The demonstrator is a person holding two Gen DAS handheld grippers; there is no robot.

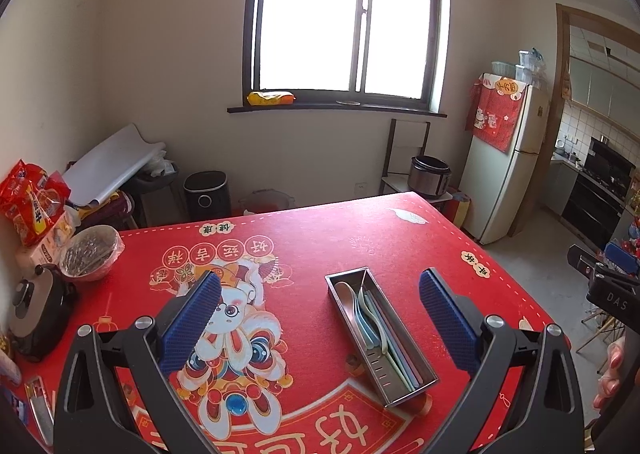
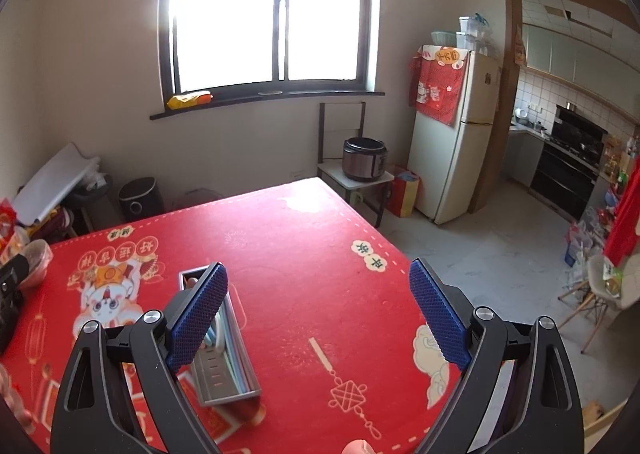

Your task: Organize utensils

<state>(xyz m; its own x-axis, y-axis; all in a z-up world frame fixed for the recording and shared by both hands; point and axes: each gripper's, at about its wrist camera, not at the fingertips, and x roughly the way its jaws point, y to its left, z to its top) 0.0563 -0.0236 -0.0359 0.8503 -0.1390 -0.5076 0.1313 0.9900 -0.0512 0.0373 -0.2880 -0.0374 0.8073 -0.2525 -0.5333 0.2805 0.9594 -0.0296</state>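
- A rectangular stainless-steel utensil tray (image 1: 380,338) is sitting on the red printed tablecloth (image 1: 320,238), long axis running from about 11 o'clock to 5 o'clock in the left wrist view.
- Lying inside, along its length: a metal spoon (image 1: 347,300), bowl toward the far end, and pastel chopsticks and utensils in blue, green and pink (image 1: 384,334); a slotted divider is showing near the tray's close end.
- The left gripper (image 1: 320,328) is hanging above the cloth with its jaws spread wide, holding nothing; the tray is lying between the blue pads (image 1: 191,324), nearer the 3 o'clock one, not touching either.
- The right gripper (image 2: 318,318) is likewise gaping wide and empty; the tray (image 2: 226,354) is showing partly behind its 9 o'clock pad (image 2: 198,318). Contact cannot be told.
- A plastic-covered bowl (image 1: 91,252) is standing at the table's 9 o'clock edge.
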